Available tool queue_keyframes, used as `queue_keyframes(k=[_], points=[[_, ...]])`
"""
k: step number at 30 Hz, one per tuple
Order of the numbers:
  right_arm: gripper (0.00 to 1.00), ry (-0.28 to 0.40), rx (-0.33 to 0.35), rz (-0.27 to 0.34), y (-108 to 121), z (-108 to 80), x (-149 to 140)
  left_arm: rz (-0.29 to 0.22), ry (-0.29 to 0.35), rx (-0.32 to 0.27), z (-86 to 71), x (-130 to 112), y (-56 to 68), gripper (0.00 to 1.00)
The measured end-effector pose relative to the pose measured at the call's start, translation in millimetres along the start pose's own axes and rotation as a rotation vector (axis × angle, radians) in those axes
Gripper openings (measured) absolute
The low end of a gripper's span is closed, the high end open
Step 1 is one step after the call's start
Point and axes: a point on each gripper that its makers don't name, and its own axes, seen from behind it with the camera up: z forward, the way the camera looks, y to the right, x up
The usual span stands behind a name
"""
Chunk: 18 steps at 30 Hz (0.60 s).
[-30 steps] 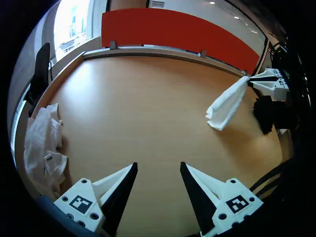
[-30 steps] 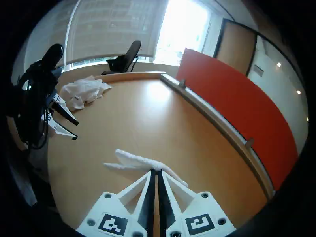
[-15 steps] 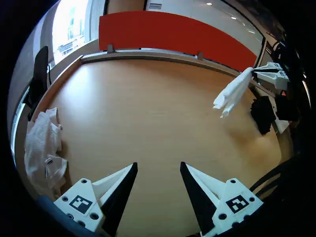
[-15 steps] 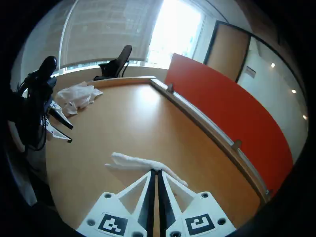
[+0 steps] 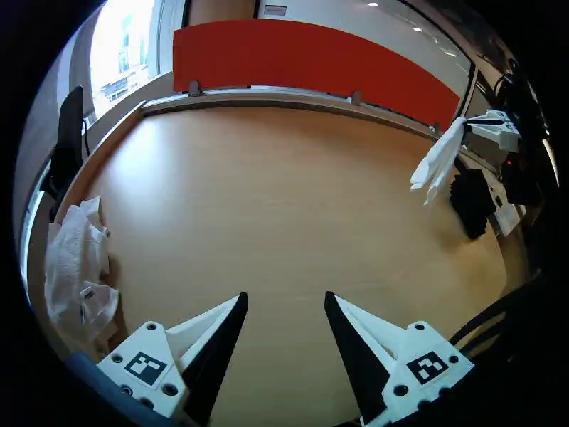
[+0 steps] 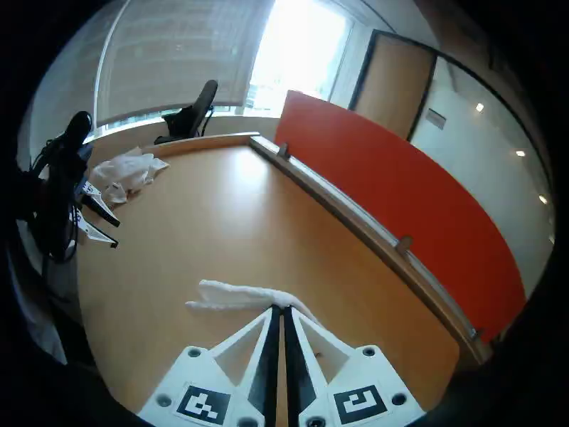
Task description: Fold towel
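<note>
In the left gripper view, the left gripper hangs over the near edge of the table with its fingers spread and nothing between them. The towel is far to its right, by the table's right edge near the end of the red partition. It dangles as a narrow bunched strip, long axis pointing down, from the right gripper, just beside a black object. A heap of white cloth lies at the left edge, and the wide middle of the table between them is bare. In the right gripper view, the right gripper has its fingers pressed together, pinching one end of the towel, which trails away ahead and to the left. The left gripper sits well apart at the far left, near the heap and a chair, so spreading the towel probably needs it to cross over for the loose end
</note>
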Motion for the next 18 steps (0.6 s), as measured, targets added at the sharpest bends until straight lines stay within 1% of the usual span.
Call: queue_keyframes(k=[13,18], points=[[0.04,-0.042,-0.085,0.029,77,-38.7,-30,0.002,-0.008,0.01,-0.9,1,1.0,0.79],[0.04,-0.06,-0.109,0.035,102,-50.4,-41,0.0,-0.012,0.015,-0.7,0,1.8,0.79]])
